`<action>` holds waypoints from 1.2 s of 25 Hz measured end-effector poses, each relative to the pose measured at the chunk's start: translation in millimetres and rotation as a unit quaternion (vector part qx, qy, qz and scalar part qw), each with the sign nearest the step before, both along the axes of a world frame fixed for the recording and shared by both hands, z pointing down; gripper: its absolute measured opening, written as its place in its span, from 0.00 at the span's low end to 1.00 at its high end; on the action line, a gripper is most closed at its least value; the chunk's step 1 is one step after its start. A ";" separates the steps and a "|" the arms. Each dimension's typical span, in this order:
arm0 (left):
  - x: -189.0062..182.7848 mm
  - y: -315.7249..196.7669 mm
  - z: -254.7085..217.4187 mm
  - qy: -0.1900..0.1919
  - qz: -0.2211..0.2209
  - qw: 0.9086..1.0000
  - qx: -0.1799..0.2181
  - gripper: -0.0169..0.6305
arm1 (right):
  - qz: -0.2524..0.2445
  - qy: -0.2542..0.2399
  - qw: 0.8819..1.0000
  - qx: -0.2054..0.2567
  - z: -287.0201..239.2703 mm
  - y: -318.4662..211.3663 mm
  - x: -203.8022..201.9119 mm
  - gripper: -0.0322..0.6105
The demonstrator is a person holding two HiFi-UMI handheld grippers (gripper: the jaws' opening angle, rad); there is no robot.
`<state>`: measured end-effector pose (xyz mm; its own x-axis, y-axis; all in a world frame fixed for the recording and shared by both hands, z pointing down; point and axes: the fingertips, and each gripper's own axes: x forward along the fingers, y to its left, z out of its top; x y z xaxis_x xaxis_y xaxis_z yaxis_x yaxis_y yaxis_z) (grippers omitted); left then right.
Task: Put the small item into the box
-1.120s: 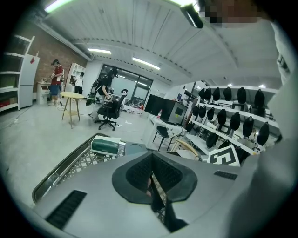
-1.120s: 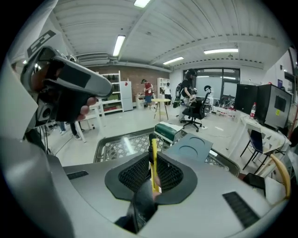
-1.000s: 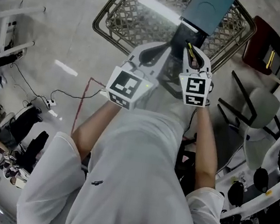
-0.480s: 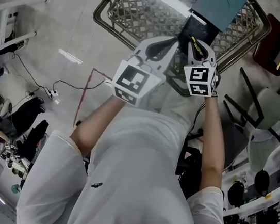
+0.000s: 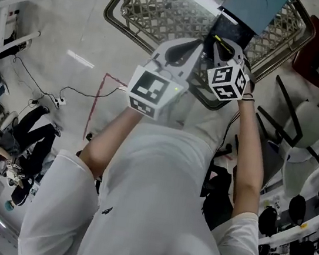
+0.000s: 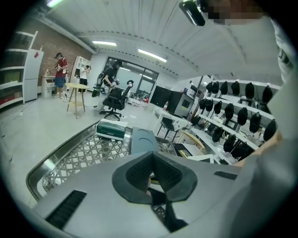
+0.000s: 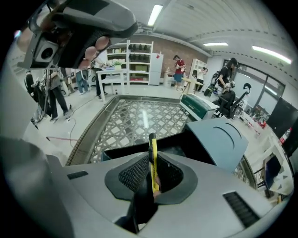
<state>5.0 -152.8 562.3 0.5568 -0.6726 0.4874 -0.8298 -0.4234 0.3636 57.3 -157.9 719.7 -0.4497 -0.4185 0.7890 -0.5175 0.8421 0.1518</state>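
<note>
Closest to you, your right gripper (image 7: 150,168) has its fingers clamped on the small item (image 7: 152,146), a thin yellow strip with a dark tip. It stands on edge and sticks out well past the pads. Your left gripper (image 6: 150,169) sits just beside it with its fingers together and nothing between them.

Just beyond, the box (image 7: 122,151) stands open on the mesh surface (image 7: 135,116), its dark inside facing up and its teal lid (image 7: 223,139) leaning back on the far side. From the right gripper view the item's tip lines up with the box's near wall, so it looks to be at the opening rather than properly inside.

The main risk is letting go too early: the strip could strike the wall and tip out onto the mesh. Because you hold it only by its lower end, a knock on the wall or the lid could also swing it in the pads. With the left gripper this close, watch that the two do not bump as you go forward.
</note>
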 end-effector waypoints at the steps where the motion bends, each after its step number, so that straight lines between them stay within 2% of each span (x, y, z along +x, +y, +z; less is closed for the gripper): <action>1: -0.8 0.6 1.3 -0.001 -0.001 1.000 -0.001 0.03 | -0.009 0.010 1.000 -0.001 4.1 0.2 -0.2 0.12; 6: -3.3 4.9 6.1 -0.002 -0.004 1.000 -0.006 0.03 | -0.049 0.088 0.995 0.013 21.2 -1.0 5.2 0.12; 9: -5.2 7.8 9.1 -0.002 -0.006 1.000 -0.008 0.03 | -0.070 0.112 0.991 0.013 26.9 0.3 3.5 0.12; 23: -6.1 7.5 7.4 -0.004 -0.005 1.000 -0.005 0.03 | -0.067 0.108 0.992 -0.004 27.2 0.5 9.0 0.14; 30: -6.0 6.0 -3.9 -0.003 -0.005 1.000 0.002 0.03 | -0.026 0.069 0.997 -0.006 5.4 -4.6 12.5 0.10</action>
